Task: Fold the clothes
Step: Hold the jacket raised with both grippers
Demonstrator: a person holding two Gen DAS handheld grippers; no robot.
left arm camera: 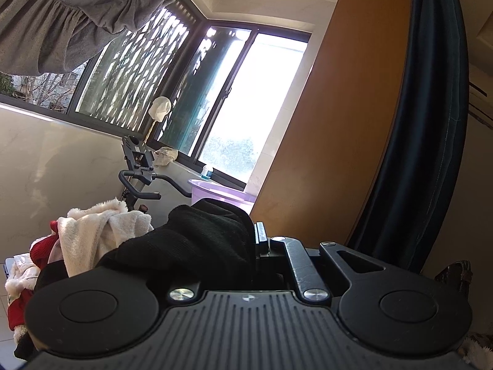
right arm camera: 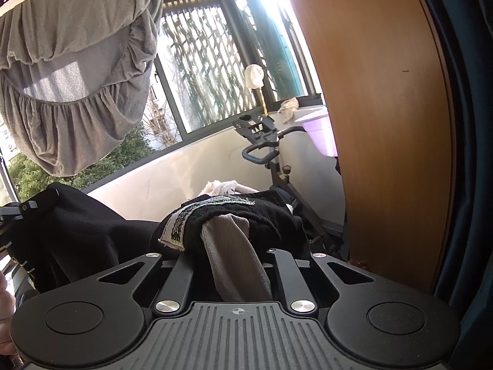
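Clothes pile point(left arm camera: 92, 234); support beneath hidden, perhaps table.

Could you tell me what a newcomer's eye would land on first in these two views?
Probably the black garment, bunched between both grippers at the bottom of each view, its label and grey lining showing at the right gripper. Next, the grey ruffled cloth hanging top left, and the bright window behind an exercise bike.

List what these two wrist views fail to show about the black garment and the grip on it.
- Left hand-held gripper fingertips: left wrist view, buried in the black garment.
- Right hand-held gripper fingertips: right wrist view, under the same cloth.
- Garment's type and full shape: bunched in both views.
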